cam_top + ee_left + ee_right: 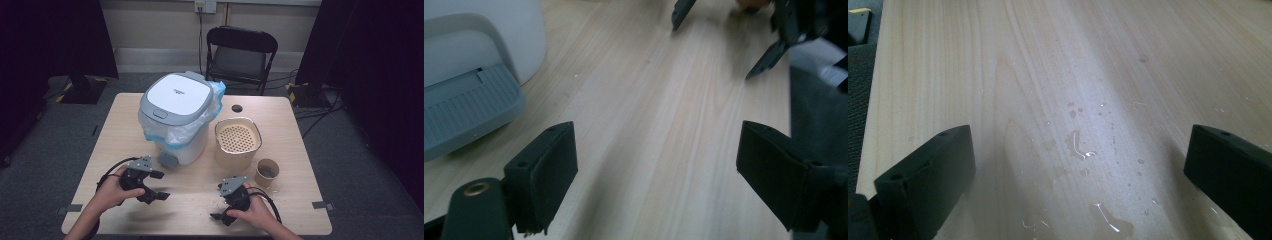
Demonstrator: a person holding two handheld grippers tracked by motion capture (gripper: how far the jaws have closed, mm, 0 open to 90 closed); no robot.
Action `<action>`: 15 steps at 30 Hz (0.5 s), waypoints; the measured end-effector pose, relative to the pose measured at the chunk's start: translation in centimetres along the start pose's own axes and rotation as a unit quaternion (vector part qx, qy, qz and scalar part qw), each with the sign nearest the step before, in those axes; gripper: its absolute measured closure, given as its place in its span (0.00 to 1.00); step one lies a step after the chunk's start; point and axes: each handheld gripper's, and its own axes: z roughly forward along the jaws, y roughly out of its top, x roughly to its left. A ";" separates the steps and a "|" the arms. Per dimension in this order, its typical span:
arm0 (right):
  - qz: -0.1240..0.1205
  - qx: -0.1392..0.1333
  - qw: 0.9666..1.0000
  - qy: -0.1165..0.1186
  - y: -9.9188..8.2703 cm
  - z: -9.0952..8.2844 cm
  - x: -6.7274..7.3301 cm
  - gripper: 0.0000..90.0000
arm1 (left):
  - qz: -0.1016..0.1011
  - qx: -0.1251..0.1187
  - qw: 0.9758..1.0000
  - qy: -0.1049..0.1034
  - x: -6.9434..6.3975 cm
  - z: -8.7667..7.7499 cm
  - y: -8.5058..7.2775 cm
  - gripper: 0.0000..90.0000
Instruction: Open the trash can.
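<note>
L gripper [159, 195] sat at the near-left of the table [125, 125], jaws apart, nothing between them; the L gripper view looked along bare wood toward the grey pedal [466, 112] of the pedal bin [177, 117]. R gripper [218, 218] was at near-right, jaws also wide apart and empty, over a patch of spilled droplets [1080, 147] on the wood.

The bin stood at centre-left, lid down, clear liner w/ blue trim bunched out under the rim. Just right of it: a beige tub [238, 142] w/ a perforated insert on top; near-right of that, a small paper cup [267, 172] w/ dark residue inside. All three stood upright and apart from both grippers.

Our read: the work in hand looked like the bin pedal, since the L gripper faced it and was nearest. The pedal stuck out low at the bin's near side, close to the table.

Notes for doing the step well:
- bring the L gripper in low, approx. level w/ the pedal top, then press down on the ribbed face, not its edge.
- bin looked light; it could slide or tip when pushed, so push down, not away.
- keep the R gripper off the wet patch; pads may slip after.
- watch the cable loop by the L hand.
</note>
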 end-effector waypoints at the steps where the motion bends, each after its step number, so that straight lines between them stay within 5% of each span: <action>1: 0.000 0.000 1.000 0.000 0.0 0.0 0.0 0.00 | 0.000 -0.002 1.000 0.003 0.0 -0.2 0.1 0.18; 10: 0.000 0.000 1.000 0.000 0.0 0.0 0.0 0.00 | -0.011 0.008 0.999 0.037 0.0 -1.8 1.3 0.18; 15: 0.000 0.000 1.000 0.000 0.0 0.0 0.0 0.00 | -0.033 0.004 0.999 0.042 0.2 -2.8 1.8 0.18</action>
